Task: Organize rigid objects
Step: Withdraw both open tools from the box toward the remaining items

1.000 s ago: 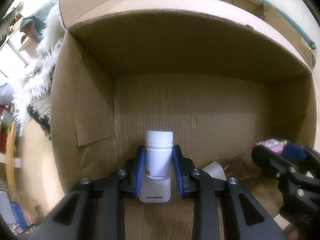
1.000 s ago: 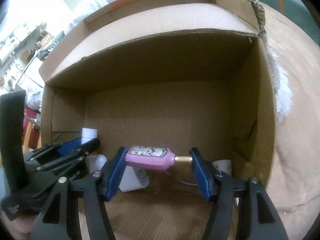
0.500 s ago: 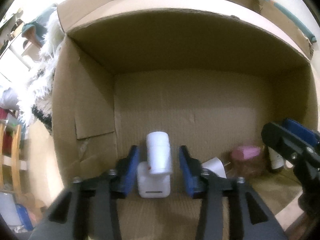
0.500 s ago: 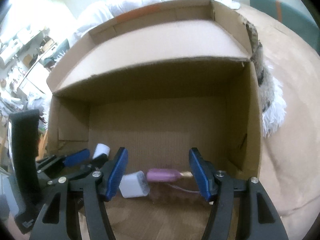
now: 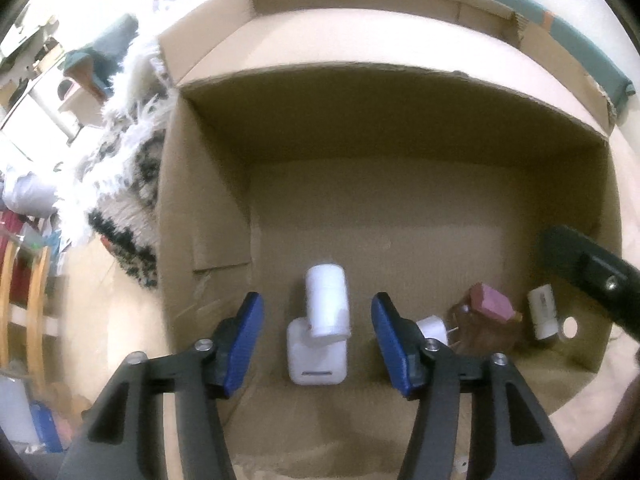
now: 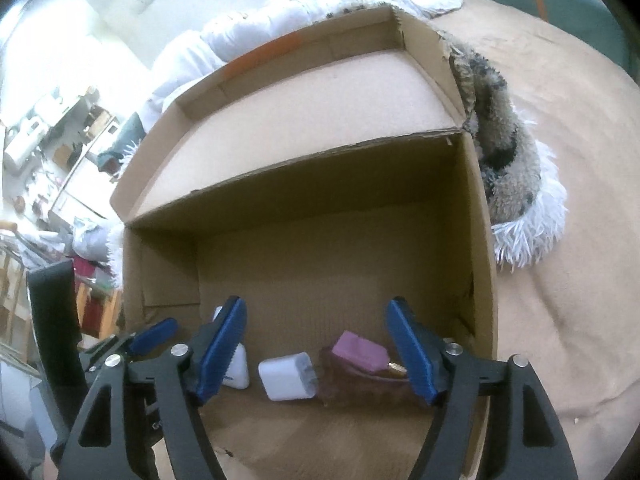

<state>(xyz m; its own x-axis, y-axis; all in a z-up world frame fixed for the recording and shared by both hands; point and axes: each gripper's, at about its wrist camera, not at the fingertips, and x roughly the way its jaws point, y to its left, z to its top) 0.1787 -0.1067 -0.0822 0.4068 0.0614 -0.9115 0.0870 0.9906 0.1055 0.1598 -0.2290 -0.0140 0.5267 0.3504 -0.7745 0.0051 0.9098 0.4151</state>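
An open cardboard box (image 5: 208,216) (image 6: 480,264) lies below both grippers. On its floor a white bottle (image 5: 326,306) leans on a white block (image 5: 316,364). My left gripper (image 5: 318,320) hangs above them; its jaws are opening and the blue pads stand clear of the bottle. A pink bottle (image 6: 362,350) (image 5: 494,306) rests on a brown translucent item (image 6: 352,384). My right gripper (image 6: 316,320) is above it, jaws opening, with nothing pressed between its pads. A white plug charger (image 6: 288,376) (image 5: 432,326) lies between the two groups.
A small white cylinder (image 5: 542,312) stands at the box's right wall. A shaggy white and dark-patterned throw (image 6: 516,168) (image 5: 128,168) lies against the box on a tan sheet (image 6: 568,280). Shelves and clutter (image 5: 28,280) are off to the left.
The left gripper let go of the white bottle, which tipped onto the white block. The right gripper released the pink bottle, which dropped to the box floor. Both grippers rose and opened wider.
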